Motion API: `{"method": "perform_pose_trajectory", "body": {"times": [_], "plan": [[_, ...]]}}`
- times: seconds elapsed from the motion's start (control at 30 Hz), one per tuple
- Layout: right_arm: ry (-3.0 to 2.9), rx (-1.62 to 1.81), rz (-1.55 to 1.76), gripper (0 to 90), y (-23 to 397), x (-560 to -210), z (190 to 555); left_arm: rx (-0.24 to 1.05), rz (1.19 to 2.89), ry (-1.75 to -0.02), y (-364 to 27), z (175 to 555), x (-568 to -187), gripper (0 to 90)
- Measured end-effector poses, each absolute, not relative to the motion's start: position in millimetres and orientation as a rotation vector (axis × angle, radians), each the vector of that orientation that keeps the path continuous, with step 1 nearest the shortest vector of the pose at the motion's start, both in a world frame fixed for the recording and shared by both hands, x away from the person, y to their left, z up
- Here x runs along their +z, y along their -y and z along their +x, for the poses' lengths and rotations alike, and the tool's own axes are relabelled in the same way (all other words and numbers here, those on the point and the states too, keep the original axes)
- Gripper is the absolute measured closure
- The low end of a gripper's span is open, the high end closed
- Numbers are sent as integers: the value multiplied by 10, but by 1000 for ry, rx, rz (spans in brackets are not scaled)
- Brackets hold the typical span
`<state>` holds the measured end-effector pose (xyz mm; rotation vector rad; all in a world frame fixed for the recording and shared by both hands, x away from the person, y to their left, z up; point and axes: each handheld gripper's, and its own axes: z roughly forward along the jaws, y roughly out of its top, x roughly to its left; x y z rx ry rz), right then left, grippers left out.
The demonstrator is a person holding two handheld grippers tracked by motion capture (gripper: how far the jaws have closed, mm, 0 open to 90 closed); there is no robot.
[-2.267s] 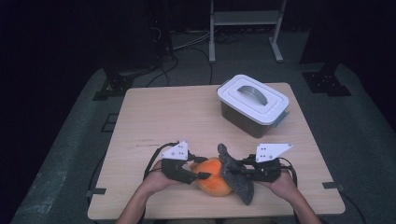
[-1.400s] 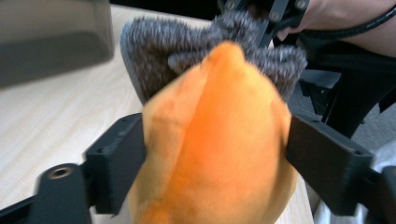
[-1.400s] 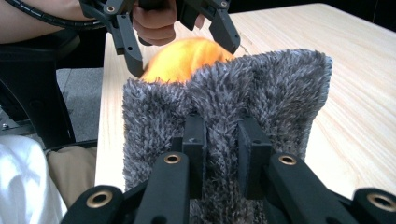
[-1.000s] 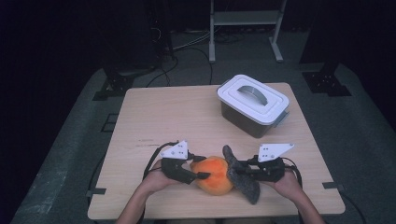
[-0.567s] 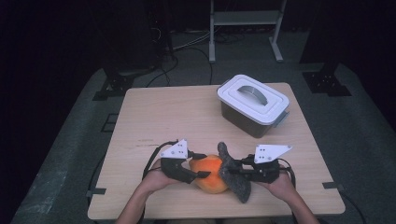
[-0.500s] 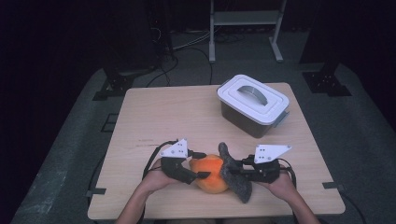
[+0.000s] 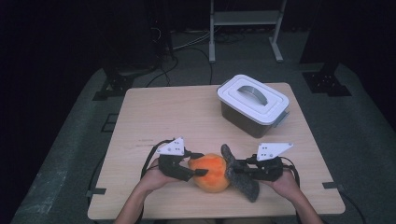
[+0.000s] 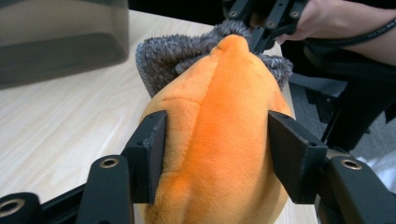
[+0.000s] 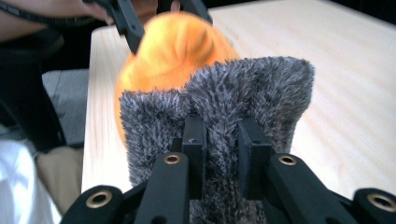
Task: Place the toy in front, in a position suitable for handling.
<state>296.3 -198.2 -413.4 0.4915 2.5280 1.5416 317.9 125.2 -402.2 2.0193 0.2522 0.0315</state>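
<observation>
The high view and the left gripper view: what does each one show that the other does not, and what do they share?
High view alone: the white lid with its handle on the container, the whole table, and both forearms. Left gripper view alone: the left gripper up close, its pads against the flanks of the orange plush toy; the jaws have just been closing. Shared: the toy, its grey furry part, the right gripper pinching that part, and the container's dark body.

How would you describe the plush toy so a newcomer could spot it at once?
On the wooden table, look at the near edge, well in front of the lidded white box. The plush toy lies between the two grippers: a rounded bright orange body with a shaggy grey part, the only soft thing there.
</observation>
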Motion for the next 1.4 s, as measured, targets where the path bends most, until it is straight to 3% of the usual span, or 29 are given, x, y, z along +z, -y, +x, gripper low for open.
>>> {"method": "perform_pose_trajectory", "body": {"times": [0.33, 0.5, 0.53, 0.57, 0.6, 0.8, 0.87, 0.9, 1.07, 1.33, 1.4], "plan": [[-2451, 1656, 435, 749, 1884, -3987, 2875, 80, 2027, -230, -1175, 3118, -3959, 428], [-2497, 1598, 451, 748, 1871, -4089, 2906, 57, 2016, -248, -1171, 3141, -3991, 265], [-2497, 1598, 451, 748, 1871, -4089, 2906, 56, 2018, -257, -1169, 3149, -3995, 265], [-2512, 1585, 460, 748, 1875, -4123, 2917, 29, 2027, -263, -1171, 3164, -4006, 179], [-2516, 1575, 461, 749, 1878, -4133, 2921, 21, 2037, -265, -1187, 3176, -4030, 167], [-2568, 1514, 488, 747, 1890, -4215, 2960, -14, 2028, -282, -1246, 3217, -4083, 172], [-2587, 1497, 503, 746, 1910, -4235, 2985, -7, 2025, -270, -1263, 3209, -4074, 240], [-2584, 1501, 513, 747, 1940, -4228, 2999, 16, 2018, -254, -1274, 3193, -4050, 341], [-2473, 1650, 500, 748, 2005, -4069, 2962, 72, 2021, -244, -1261, 3159, -3961, 418], [-2416, 1704, 432, 747, 1911, -3939, 2878, 88, 2029, -217, -1160, 3109, -3936, 414], [-2463, 1643, 437, 747, 1856, -4019, 2886, 65, 2025, -226, -1164, 3124, -3963, 352]]}}
